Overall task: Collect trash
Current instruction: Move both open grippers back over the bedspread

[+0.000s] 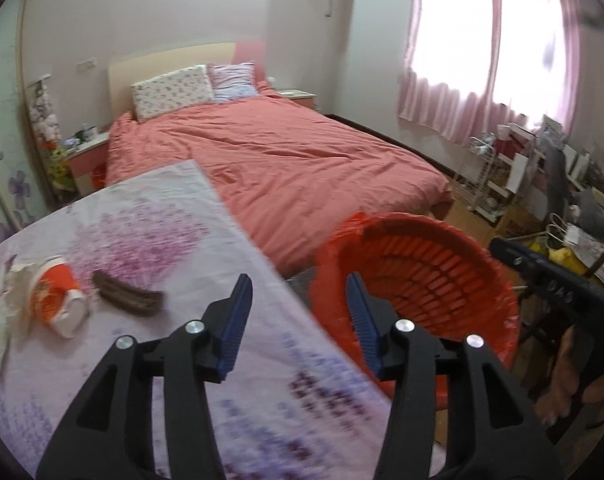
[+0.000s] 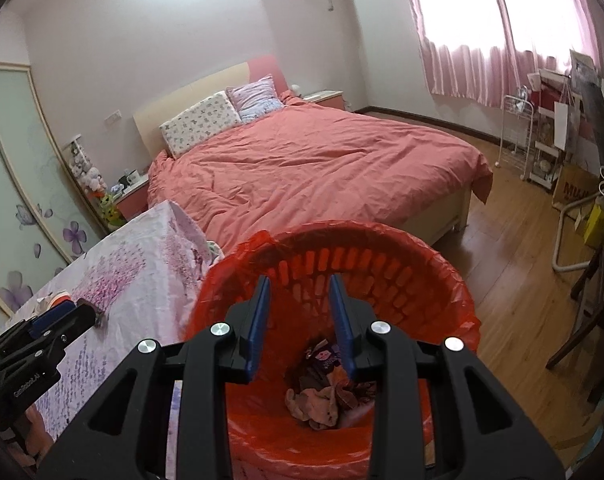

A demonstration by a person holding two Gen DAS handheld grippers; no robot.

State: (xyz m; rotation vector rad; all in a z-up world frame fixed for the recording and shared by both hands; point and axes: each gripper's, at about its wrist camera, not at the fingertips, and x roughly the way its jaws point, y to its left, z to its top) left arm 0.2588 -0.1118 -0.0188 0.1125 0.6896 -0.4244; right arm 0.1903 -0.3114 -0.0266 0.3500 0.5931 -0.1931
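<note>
My left gripper [image 1: 298, 280] hangs open and empty above the table's right edge. To its left on the floral tablecloth [image 1: 173, 220] lie a tipped orange-and-white paper cup [image 1: 59, 300], a dark brown peel-like scrap [image 1: 129, 296] and crumpled white tissue [image 1: 15, 284]. An orange slatted basket [image 1: 422, 272] lined with a red bag stands beside the table. My right gripper [image 2: 299, 280] is over the basket [image 2: 382, 236], jaws apart with nothing between them. Crumpled wrappers and tissue [image 2: 322, 396] lie at the basket's bottom. The left gripper [image 2: 67, 314] shows at the table's edge.
A bed with a coral duvet [image 2: 322, 160] fills the room behind the table and basket. Wooden floor [image 2: 510, 248] runs to the right, with a white wire rack [image 2: 518, 136], shelves and chair legs along the wall. A person's hand [image 1: 570, 376] holds the right tool.
</note>
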